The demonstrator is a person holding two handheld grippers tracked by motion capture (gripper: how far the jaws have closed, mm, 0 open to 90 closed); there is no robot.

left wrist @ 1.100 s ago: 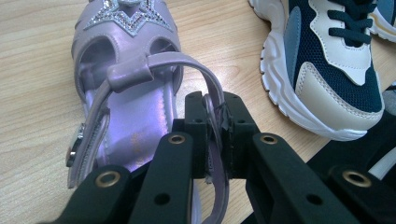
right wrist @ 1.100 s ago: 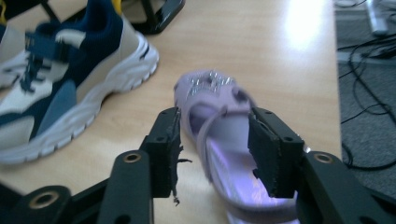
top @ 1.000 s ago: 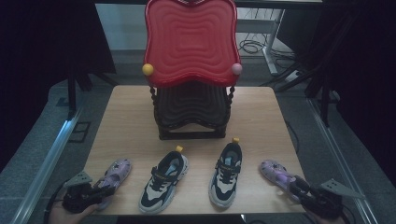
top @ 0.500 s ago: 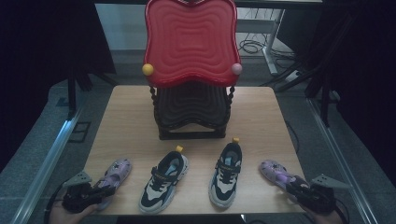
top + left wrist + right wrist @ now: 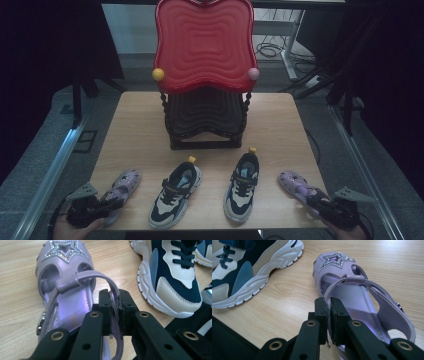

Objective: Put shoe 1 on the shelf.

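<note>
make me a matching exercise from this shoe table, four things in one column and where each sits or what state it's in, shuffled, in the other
Things:
1. left purple sandal
2. right purple sandal
3. left sneaker
4. red tray

Places or states:
A. on top of the dark rack at the back
B. ankle strap pinched by the right gripper
C. free on the table, between a sandal and the other sneaker
D. ankle strap pinched by the left gripper

Pairs: 1-D, 2-B, 3-C, 4-A

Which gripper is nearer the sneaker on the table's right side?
Right. The right gripper grips the purple sandal just right of that sneaker; the left gripper is at the far left, beyond the other sneaker.
</note>
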